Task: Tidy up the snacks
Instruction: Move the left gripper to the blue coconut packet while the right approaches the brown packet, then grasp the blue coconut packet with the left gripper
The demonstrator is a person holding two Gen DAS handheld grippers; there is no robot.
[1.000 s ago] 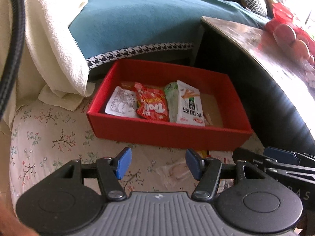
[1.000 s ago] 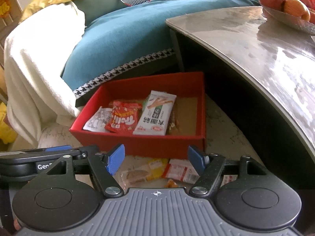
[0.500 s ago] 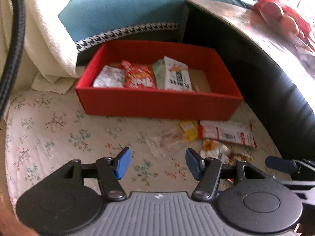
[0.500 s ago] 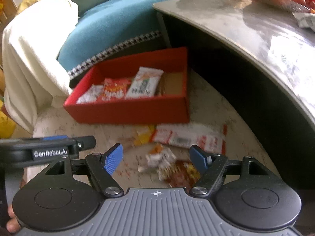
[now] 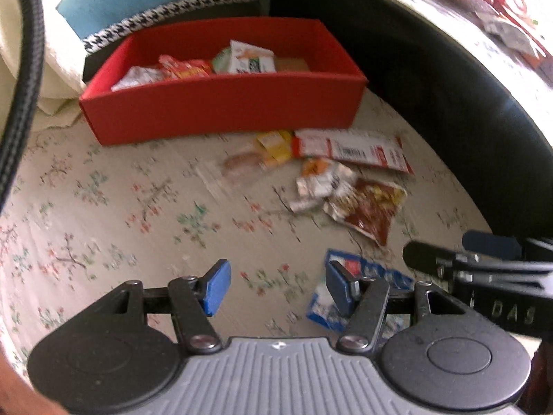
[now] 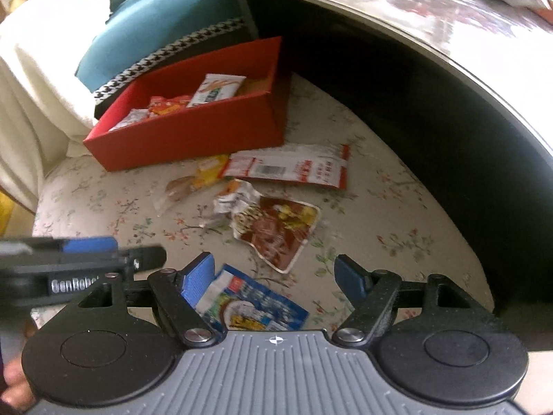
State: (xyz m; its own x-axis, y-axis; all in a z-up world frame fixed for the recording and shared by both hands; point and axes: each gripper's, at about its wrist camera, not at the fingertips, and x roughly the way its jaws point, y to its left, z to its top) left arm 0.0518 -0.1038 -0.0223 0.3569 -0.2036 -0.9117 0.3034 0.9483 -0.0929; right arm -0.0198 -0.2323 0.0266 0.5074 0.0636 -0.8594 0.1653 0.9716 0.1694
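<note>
Now both grippers hover low over the floral-print cushion (image 6: pixel 397 207) with their blue-padded fingers spread and nothing between them. Between the right gripper (image 6: pixel 274 278) and its body lies a blue snack packet (image 6: pixel 255 307), flat on the cushion; from the left wrist view it sits just beside the right finger of the left gripper (image 5: pixel 274 288). Farther out lie a dark red sauce packet (image 6: pixel 276 231), a crumpled white wrapper (image 6: pixel 231 204), a long red-and-white packet (image 6: pixel 293 167) and a clear yellow-ended packet (image 6: pixel 193 181). Beyond them, the open red cardboard box (image 6: pixel 193 135) holds several snack packets. At right rises the dark curved bench (image 6: pixel 432 34).
</note>
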